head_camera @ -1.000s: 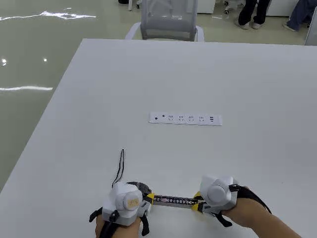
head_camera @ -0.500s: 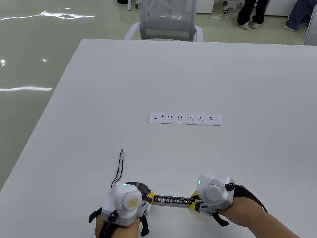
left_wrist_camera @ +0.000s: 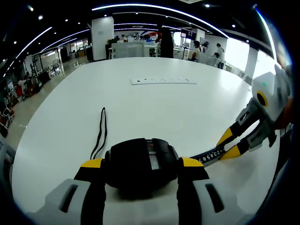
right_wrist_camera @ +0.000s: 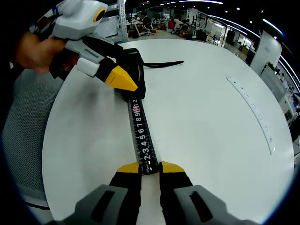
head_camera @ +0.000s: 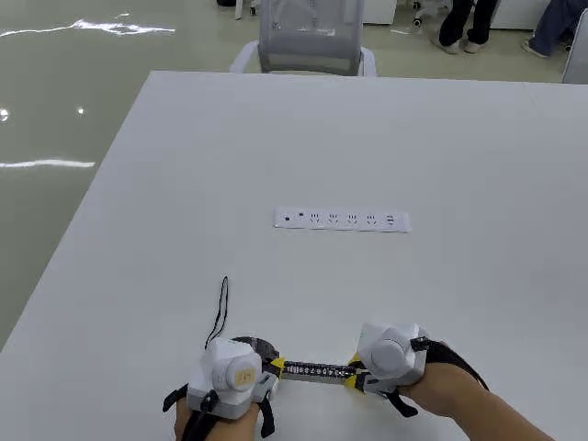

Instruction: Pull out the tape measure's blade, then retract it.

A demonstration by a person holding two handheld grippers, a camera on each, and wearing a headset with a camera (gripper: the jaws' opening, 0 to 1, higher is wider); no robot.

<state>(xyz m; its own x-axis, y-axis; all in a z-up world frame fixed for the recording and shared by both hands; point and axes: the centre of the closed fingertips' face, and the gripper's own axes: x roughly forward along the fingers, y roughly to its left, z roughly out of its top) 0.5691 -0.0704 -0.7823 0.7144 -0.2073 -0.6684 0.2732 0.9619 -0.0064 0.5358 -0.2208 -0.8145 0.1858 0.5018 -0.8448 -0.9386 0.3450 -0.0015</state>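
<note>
At the near edge of the tabletop [head_camera: 367, 147], the left gripper [left_wrist_camera: 140, 165] clamps the black tape measure [left_wrist_camera: 136, 152] by its case. The right gripper [right_wrist_camera: 150, 166] pinches the tip of the blade [right_wrist_camera: 140, 136], its jaws almost together. A short length of blade lies flat between them. The stroke wants the case pinned steady, the right gripper travelling straight along the blade's line, and no sudden letting go. Farther off, the strap [left_wrist_camera: 99, 133] and the power strip [head_camera: 342, 220] lie clear.

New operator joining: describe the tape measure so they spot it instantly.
On the white table, look nearer than the power strip, at the near edge. The tape measure is the black case in the left gripper, its cord trailing and its numbered blade running to the right gripper.
</note>
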